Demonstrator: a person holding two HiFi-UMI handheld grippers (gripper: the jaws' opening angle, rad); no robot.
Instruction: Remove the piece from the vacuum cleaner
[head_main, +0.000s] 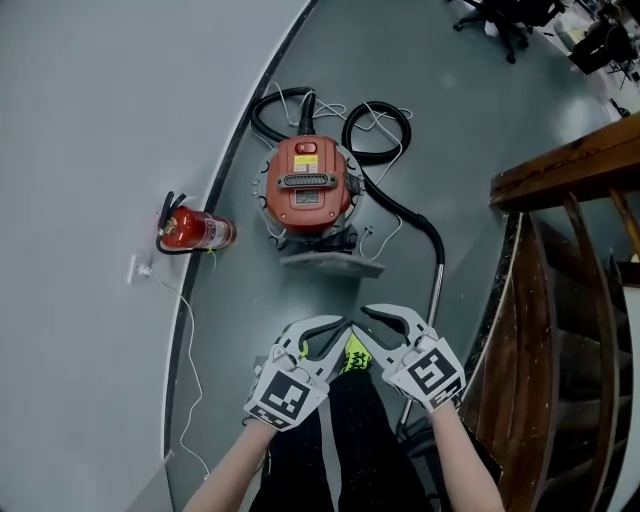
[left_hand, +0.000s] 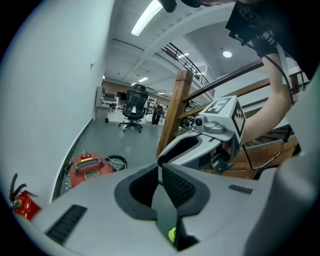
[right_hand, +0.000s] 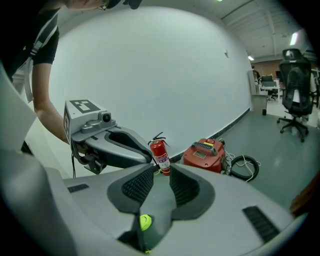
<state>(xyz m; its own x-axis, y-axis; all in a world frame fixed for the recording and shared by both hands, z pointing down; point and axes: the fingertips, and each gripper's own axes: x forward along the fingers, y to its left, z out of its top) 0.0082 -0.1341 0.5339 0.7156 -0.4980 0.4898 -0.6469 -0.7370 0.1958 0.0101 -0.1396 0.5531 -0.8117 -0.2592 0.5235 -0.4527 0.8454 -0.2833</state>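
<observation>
Two tongs, held side by side over the floor (head_main: 470, 110), tips close together. Left tongs (head_main: 343, 323): jaws closed together, nothing between them. Right tongs (head_main: 371, 314): jaws slightly parted, nothing held. One red vacuum cleaner (head_main: 308, 186): upright on the floor beyond both tongs, well apart from them, near the curved wall (head_main: 100, 150). One black hose (head_main: 375, 130): coiled behind the vacuum cleaner, running to a metal tube (head_main: 437, 280) on the right. One fire extinguisher (head_main: 195, 232): lying at the wall's foot, left of the vacuum cleaner. One wooden railing (head_main: 565, 170): far right.
</observation>
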